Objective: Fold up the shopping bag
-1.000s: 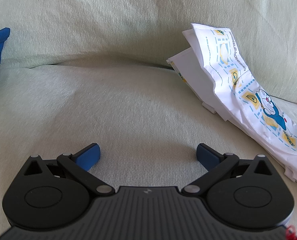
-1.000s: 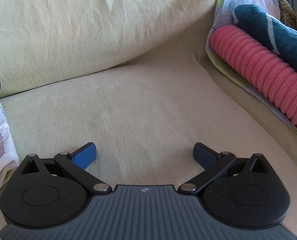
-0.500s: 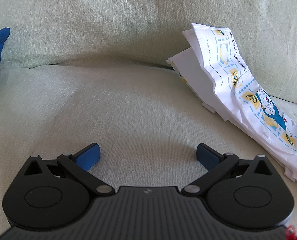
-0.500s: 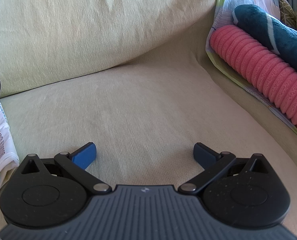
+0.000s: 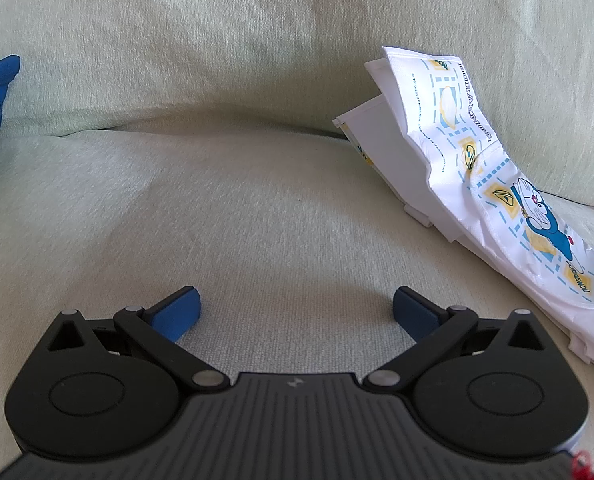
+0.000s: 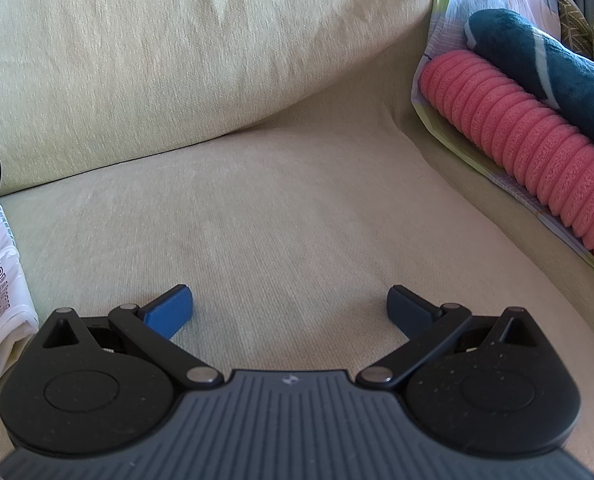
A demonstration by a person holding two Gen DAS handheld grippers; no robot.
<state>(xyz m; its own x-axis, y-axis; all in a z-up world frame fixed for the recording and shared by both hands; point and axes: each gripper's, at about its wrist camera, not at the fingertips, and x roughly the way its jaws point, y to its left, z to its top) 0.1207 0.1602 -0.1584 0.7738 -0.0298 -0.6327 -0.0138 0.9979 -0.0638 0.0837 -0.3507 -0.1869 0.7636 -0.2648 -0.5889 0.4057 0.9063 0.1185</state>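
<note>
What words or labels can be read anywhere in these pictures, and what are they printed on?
"I'M DORAEMON": along the white shopping bag in the left wrist view, letters sideways.
The same logo lower down and on the bag's edge in the right wrist view: only partly legible.
Fine print beside it: too small to read.

— Where is this?
— A home, a living room: a pale green sofa (image 6: 297, 208) with back cushions (image 6: 177, 48).
— Anything else?
— Plush pillows (image 6: 537, 152) at its right edge.

No change — left tongs (image 5: 297, 312), right tongs (image 6: 290, 308), shopping bag (image 5: 477, 184) all unmoved
</note>
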